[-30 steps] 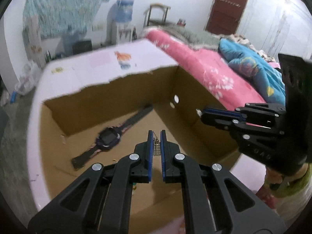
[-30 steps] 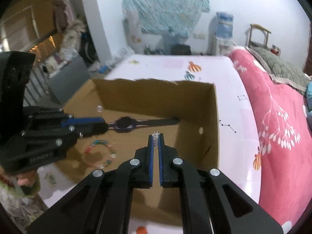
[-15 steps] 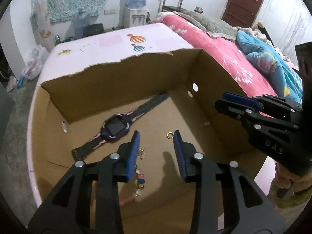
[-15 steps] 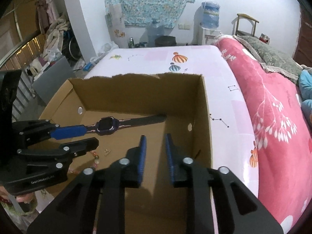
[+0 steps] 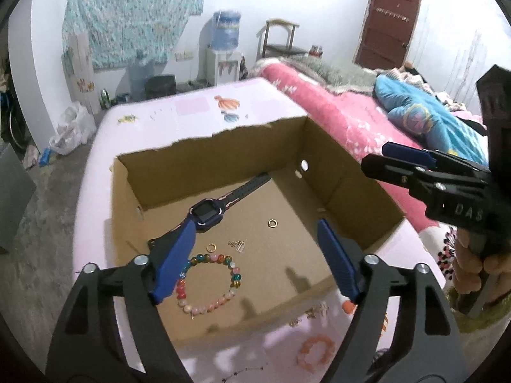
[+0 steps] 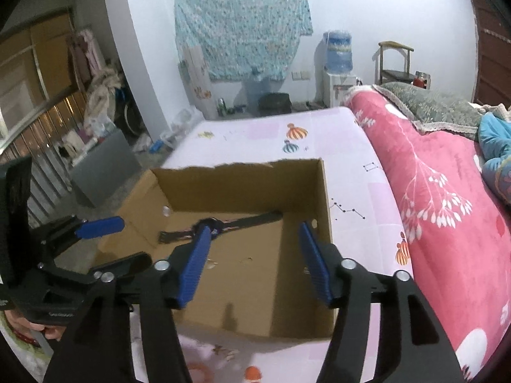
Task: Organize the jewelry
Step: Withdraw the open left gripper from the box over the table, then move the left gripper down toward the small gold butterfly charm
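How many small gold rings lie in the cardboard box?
2: one gold ring mid-floor right of the watch, another just above the bead bracelet. The gripper fingers may hide more.

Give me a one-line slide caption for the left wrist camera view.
Left gripper opening, empty, above cardboard box holding watch, beaded bracelet and small rings.

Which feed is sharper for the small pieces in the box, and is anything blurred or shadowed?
Left wrist view: sharp on the bracelet and rings, finger shadows on the box floor. Right wrist view: box floor smeared, small pieces unreadable.
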